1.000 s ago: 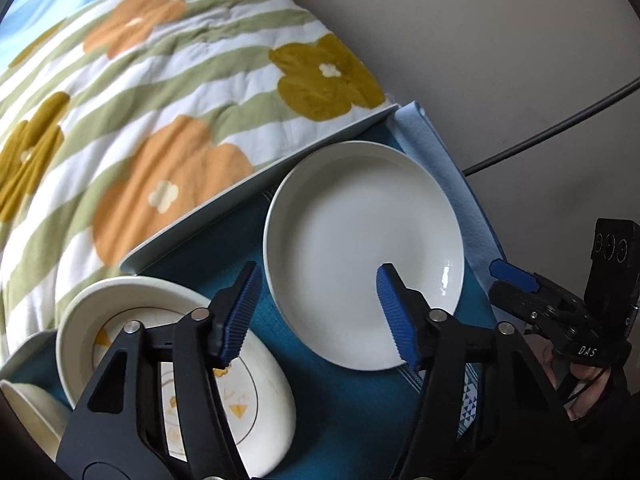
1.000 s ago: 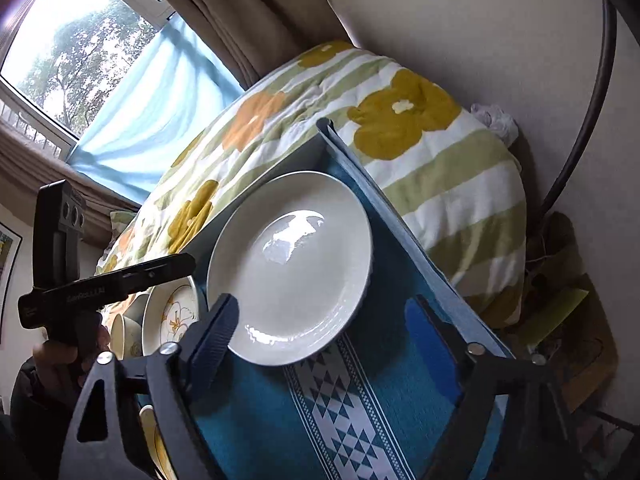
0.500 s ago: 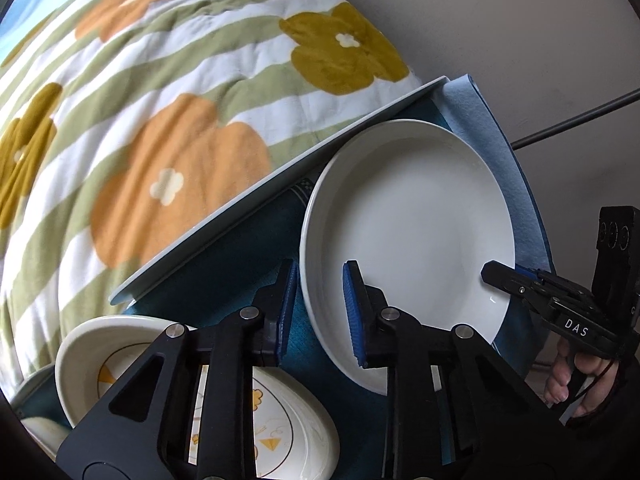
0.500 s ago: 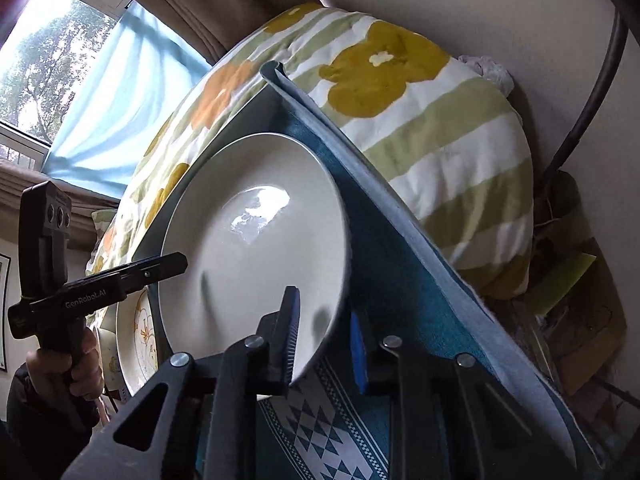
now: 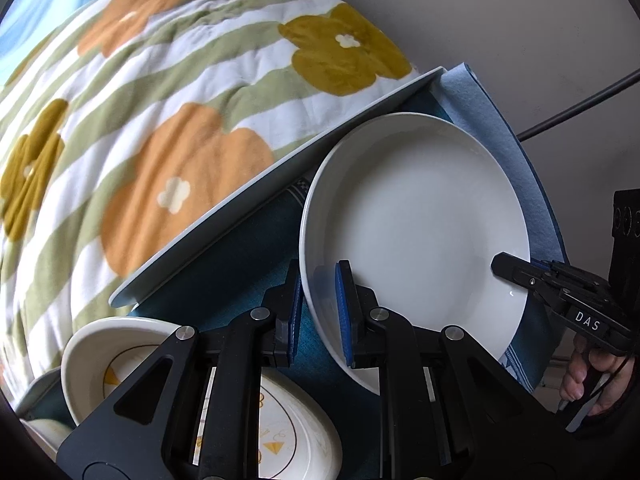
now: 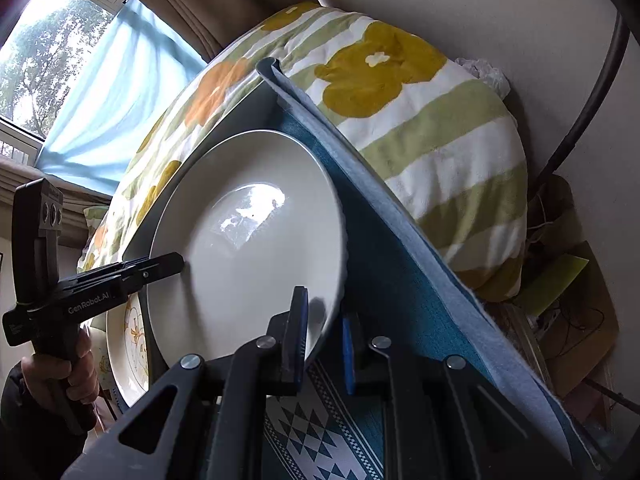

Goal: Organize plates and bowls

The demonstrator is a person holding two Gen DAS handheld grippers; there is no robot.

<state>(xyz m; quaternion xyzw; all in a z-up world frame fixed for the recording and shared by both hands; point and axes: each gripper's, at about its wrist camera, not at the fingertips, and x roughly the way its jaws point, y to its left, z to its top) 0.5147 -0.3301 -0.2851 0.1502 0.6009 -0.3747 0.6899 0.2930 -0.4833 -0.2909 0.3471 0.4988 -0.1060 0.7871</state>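
Observation:
A large plain white plate point(image 5: 416, 220) is held at both sides, a little above the teal cloth point(image 5: 240, 276). My left gripper point(image 5: 318, 316) is shut on its left rim. My right gripper point(image 6: 324, 344) is shut on its opposite rim; the plate also shows in the right wrist view point(image 6: 248, 248). The right gripper shows in the left wrist view point(image 5: 536, 280), the left gripper in the right wrist view point(image 6: 160, 268). A cream patterned plate point(image 5: 296, 432) and a cream bowl point(image 5: 100, 352) lie below left.
The teal cloth point(image 6: 400, 280) with a white geometric band covers a tray with a pale rim point(image 5: 248, 184). A flowered quilt point(image 5: 160, 112) lies behind it. A wall and a dark cable point(image 5: 576, 108) are at right. Clutter point(image 6: 560, 320) sits on the floor.
Both grippers closed from wide open onto opposite rims of the white plate. The plate now sits tilted, raised off the cloth.

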